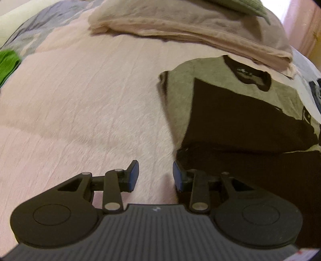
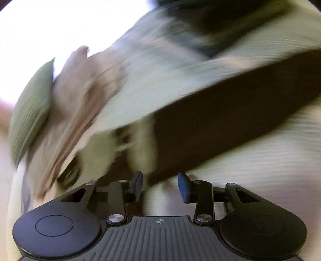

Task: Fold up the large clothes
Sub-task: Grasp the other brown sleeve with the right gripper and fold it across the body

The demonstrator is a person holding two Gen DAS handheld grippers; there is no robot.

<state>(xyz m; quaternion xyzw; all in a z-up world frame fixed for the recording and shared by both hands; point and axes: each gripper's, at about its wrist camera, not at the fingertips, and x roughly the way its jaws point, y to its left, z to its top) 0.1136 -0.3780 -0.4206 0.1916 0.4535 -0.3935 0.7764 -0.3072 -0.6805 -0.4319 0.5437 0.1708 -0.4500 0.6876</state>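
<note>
A grey T-shirt (image 1: 180,94) with a black collar and large black panels lies on the pink bedsheet (image 1: 90,100), in the right half of the left wrist view. My left gripper (image 1: 155,174) stands open just left of the shirt's lower black edge, with only sheet between its blue pads (image 1: 133,174). The right wrist view is heavily blurred. There the shirt (image 2: 230,120) shows as a black band across pale grey cloth. My right gripper (image 2: 160,185) hovers close over it, open, and nothing is visibly pinched between its pads.
A folded beige stack (image 1: 190,26) lies at the far edge of the sheet with a green cloth (image 1: 240,6) on top. A bright green item (image 1: 8,64) sits at the far left, beside grey patterned bedding (image 1: 40,30). The stack (image 2: 76,96) and green cloth (image 2: 30,112) also appear, blurred.
</note>
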